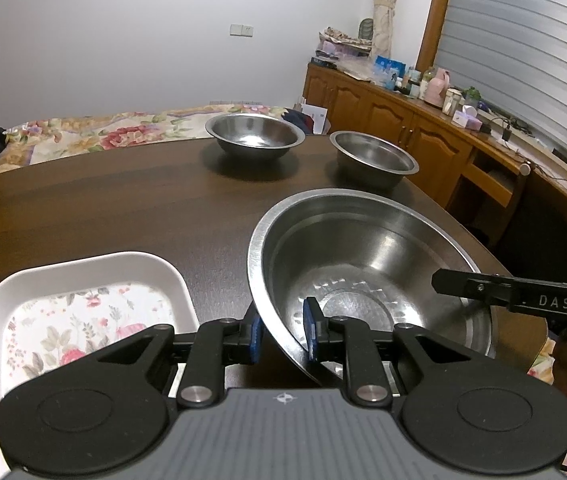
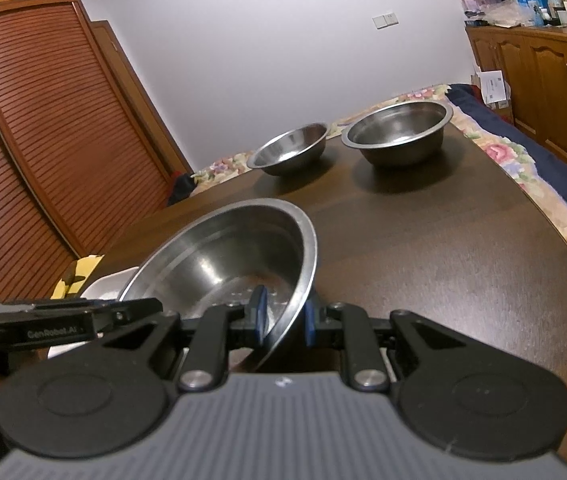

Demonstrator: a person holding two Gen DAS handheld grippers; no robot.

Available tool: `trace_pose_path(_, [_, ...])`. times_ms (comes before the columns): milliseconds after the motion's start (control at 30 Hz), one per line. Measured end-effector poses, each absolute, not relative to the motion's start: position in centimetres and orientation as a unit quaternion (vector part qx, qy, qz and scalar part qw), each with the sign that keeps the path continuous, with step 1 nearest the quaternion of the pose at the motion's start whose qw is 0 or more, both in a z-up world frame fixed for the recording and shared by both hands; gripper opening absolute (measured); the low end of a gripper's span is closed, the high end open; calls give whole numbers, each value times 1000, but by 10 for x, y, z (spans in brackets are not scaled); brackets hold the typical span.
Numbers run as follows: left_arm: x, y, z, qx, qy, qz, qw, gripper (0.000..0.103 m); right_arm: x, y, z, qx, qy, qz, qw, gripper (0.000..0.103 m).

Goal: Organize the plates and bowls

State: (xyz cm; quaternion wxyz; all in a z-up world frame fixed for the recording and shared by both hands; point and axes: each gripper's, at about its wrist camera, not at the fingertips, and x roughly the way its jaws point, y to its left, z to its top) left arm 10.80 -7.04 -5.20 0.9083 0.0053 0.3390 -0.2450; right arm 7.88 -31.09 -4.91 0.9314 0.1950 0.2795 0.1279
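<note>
1. The left tool (image 1: 282,334) pinches the near rim of the large steel bowl (image 1: 367,276), one pad inside, one outside.
2. The right tool (image 2: 282,318) clamps the opposite rim likewise.
3. The bowl is tilted over the tabletop (image 1: 123,208), right of a floral dish (image 1: 83,312).

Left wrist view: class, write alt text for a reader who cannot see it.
The left claw grips the rim of a large steel bowl, tilted above a dark wooden table; the right claw holds the opposite rim. A floral white tray sits left, two smaller steel bowls behind.

White wall (image 1: 123,40), wooden cabinets (image 1: 383,116) — louvred wardrobe (image 2: 35,128)
</note>
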Motion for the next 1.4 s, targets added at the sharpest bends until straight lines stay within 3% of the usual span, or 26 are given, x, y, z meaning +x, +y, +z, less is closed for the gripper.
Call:
trace_pose_path(533, [109,-72,-54,14,336,-239,911,25,81,-306,-47,171,276,123,938,24])
trace_pose_path(600, [110,-73,-53,17,336,-237,912,27,81,-307,-46,171,272,128,938,32])
trace_pose_path(667, [112,-73,-51,19,331,-235,914,31,82,-309,-43,172,269,130,939,37])
trace_pose_path(967, [116,-73,-27,28,303,-230,924,46,82,-309,-20,133,245,117,953,41])
trace_pose_path(1400, [117,-72,8,33,259,-232,937,61,78,-318,8,104,208,106,967,53])
